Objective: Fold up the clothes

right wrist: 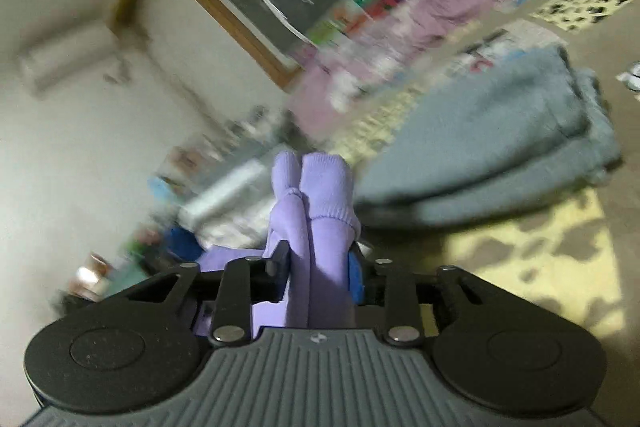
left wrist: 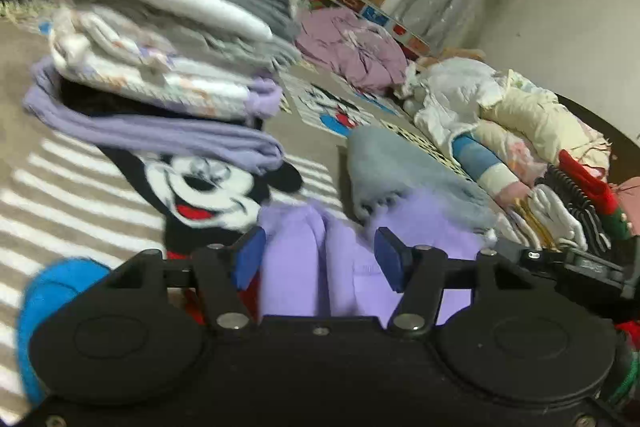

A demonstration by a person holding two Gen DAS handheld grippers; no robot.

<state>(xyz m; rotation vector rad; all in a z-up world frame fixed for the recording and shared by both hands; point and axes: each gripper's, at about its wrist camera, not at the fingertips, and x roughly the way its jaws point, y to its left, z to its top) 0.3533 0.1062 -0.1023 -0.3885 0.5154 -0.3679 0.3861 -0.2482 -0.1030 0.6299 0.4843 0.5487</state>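
- Left wrist view: the left claw (left wrist: 320,255) stands wide, its blue pads either side of a lilac knit garment (left wrist: 316,267) that lies just ahead of and below it, on a striped beige blanket with a cartoon mouse print (left wrist: 200,187). No pad appears to touch the cloth.
- Ahead and to the left of the claw rises a stack of folded clothes, lilac below, white print and grey above (left wrist: 160,59). Ahead and to the right lie a grey-blue fleece piece (left wrist: 400,171) and an unsorted heap of pale garments (left wrist: 500,115).
- Right wrist view: the right claw (right wrist: 320,267) is closed on the lilac garment's ribbed cuff end, which sticks out beyond the tips. The grey-blue fleece lies ahead to the right.
- Judgement: a clean fold needs the left claw to take a matching edge, with the cloth kept taut and level between both claws.
- Hard to make out: motion blur smears the right view's background. The garment's full outline and how many folds it carries are hidden by the claw bodies.
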